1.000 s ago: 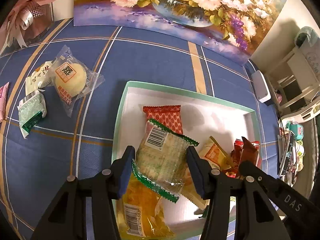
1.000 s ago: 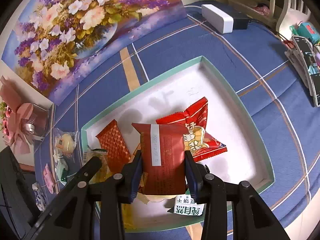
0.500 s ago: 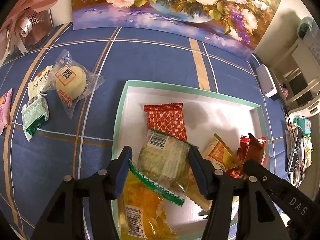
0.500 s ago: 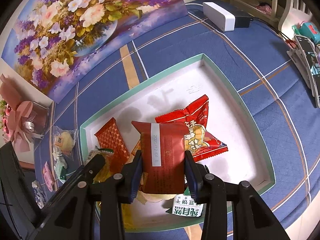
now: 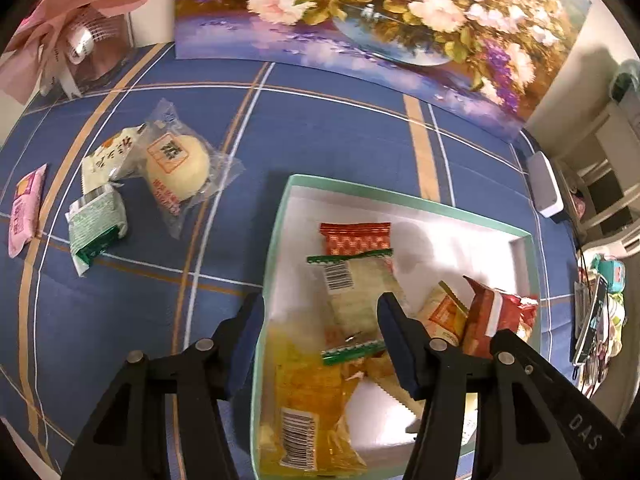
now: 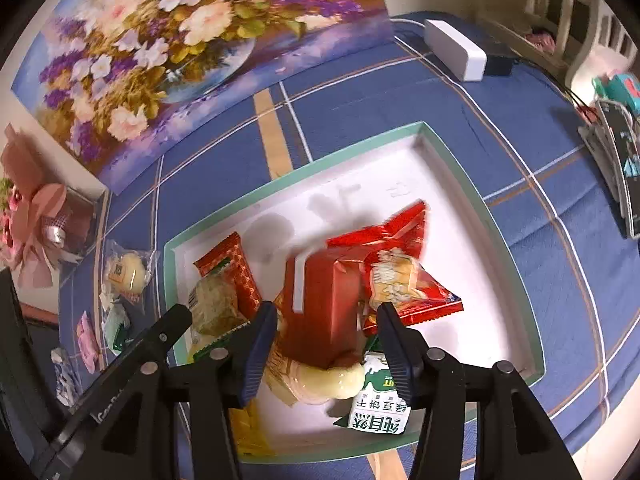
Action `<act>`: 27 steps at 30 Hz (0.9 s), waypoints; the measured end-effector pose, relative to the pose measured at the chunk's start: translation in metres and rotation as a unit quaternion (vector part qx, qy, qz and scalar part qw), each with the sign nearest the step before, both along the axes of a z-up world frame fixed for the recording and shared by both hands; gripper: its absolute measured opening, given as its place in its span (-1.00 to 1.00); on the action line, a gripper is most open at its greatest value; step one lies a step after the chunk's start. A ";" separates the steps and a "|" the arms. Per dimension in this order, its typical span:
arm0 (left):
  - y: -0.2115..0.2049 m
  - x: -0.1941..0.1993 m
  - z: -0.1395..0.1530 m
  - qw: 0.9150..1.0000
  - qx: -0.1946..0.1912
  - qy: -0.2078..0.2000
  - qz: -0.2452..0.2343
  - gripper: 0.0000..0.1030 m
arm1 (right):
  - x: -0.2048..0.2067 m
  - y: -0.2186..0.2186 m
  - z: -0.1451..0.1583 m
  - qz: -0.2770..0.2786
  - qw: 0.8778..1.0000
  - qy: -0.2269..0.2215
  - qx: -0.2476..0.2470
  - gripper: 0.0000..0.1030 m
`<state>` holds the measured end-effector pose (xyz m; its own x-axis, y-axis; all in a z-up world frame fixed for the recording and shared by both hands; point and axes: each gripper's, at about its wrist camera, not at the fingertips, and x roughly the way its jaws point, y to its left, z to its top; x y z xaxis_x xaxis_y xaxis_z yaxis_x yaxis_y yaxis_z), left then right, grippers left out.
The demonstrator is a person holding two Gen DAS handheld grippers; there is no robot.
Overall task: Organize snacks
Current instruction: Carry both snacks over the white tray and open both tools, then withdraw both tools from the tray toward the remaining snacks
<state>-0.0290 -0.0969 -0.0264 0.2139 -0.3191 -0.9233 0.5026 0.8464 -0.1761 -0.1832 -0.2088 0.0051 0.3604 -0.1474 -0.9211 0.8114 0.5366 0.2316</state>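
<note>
My left gripper (image 5: 320,330): I am holding it wide open over the left edge of the box. Nothing is sitting between its fingers.
My right gripper (image 6: 326,332): I am holding it wide open too, over the pile in the box. The dark red pack is showing in the gap, but the fingers are not pinching it.
Box (image 5: 400,194): It is sitting on the blue cloth (image 5: 320,120). It is white inside with a green rim.
Green-edged cracker pack (image 5: 354,294): It is lying in the box, with its top end resting on the small red patterned pack (image 5: 354,236).
Yellow bag (image 5: 308,400): It is lying in the box along the left wall, close to my left gripper.
Dark red pack (image 6: 324,304): It is standing tilted on the pile and looking blurry.
Bright red bag (image 6: 404,276): It is lying just beside the dark red pack, touching it.
Green and white pack (image 6: 378,404): It is lying at the near side of the box.
Snacks outside the box: A round bun in a clear bag (image 5: 176,166), a small green pack (image 5: 96,224), a white pack (image 5: 106,158) and a pink pack (image 5: 24,208) are lying on the cloth, left of the box.
Flower picture (image 5: 380,12): It is leaning at the far side of the cloth.
</note>
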 end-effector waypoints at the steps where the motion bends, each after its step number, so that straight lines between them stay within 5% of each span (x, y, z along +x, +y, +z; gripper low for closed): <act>1: 0.001 0.001 0.000 1.000 0.001 0.001 0.004 0.17 | 0.001 0.001 0.000 0.003 1.000 0.001 -0.002 0.09; 11: 0.024 0.015 0.004 0.997 0.019 -0.026 0.069 0.45 | 0.011 0.007 0.001 0.026 0.999 0.018 -0.021 0.26; 14: 0.029 0.019 0.003 0.995 0.023 -0.037 0.085 0.75 | 0.012 0.008 -0.001 0.029 0.999 0.021 -0.022 0.33; 16: 0.032 0.021 0.003 0.995 0.018 -0.039 0.090 0.90 | 0.012 0.008 -0.001 0.026 0.999 0.019 -0.023 0.58; 25: 0.045 0.029 -0.002 0.993 0.017 -0.021 0.116 0.91 | 0.019 0.009 -0.007 0.033 0.999 0.030 -0.023 0.72; 27: 0.048 0.031 -0.002 0.992 0.017 -0.020 0.122 0.91 | 0.020 0.009 -0.009 0.032 0.999 0.031 -0.021 0.98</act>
<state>0.0020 -0.0494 -0.0286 0.3180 -0.2217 -0.9218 0.2890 0.9487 -0.1285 -0.1634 -0.2001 -0.0040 0.3126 -0.1652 -0.9354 0.7867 0.5969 0.1575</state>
